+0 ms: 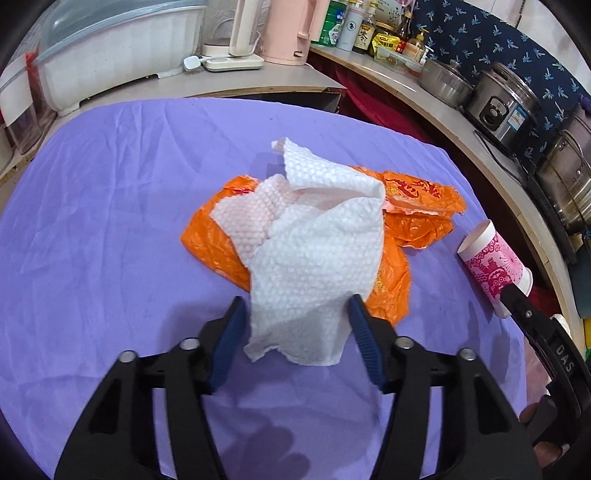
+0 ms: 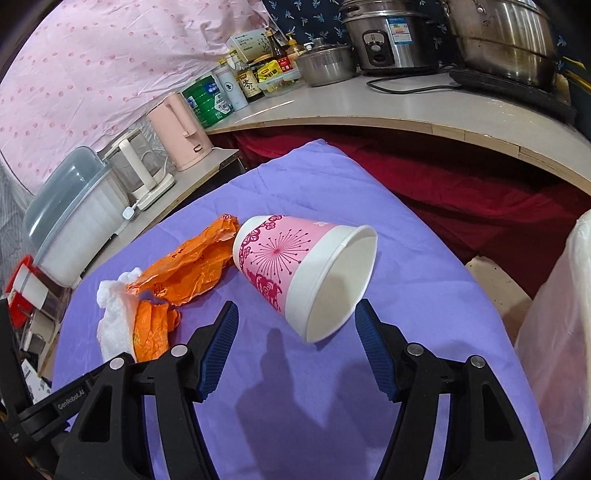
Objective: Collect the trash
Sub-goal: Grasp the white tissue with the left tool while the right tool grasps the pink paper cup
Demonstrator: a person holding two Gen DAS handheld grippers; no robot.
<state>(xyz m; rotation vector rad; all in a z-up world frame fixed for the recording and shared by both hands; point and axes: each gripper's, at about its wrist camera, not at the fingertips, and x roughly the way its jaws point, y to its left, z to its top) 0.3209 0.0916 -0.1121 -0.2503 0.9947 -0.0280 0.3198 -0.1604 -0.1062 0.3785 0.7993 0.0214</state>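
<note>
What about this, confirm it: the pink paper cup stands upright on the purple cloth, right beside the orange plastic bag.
Not upright. The pink paper cup lies on its side on the purple cloth, open mouth toward the right gripper, beside the orange plastic bag. The right wrist view shows it.

Table cover (image 1: 110, 221): purple cloth, matt, lightly creased. Paper towel (image 1: 314, 258): white, embossed dimpled texture, soft and crumpled. Bag (image 1: 417, 206) under it: thin orange plastic, glossy, heavily wrinkled, red print. Cup (image 2: 295, 266): paper, smooth pink printed outside, plain white inside, slight sheen. Left gripper (image 1: 297, 332) and right gripper (image 2: 297, 332): black matt plastic arms, shiny metal pins, blue ribbed pads (image 1: 229, 343) that look rubbery. Counter (image 2: 369, 107): pale smooth top, bare wood edge. Pots (image 2: 506, 37) and rice cooker (image 2: 388, 33): brushed steel, reflective, some staining. Kettle (image 2: 181, 129): pink matt plastic. Bin liner (image 2: 561, 332): translucent white plastic film.
</note>
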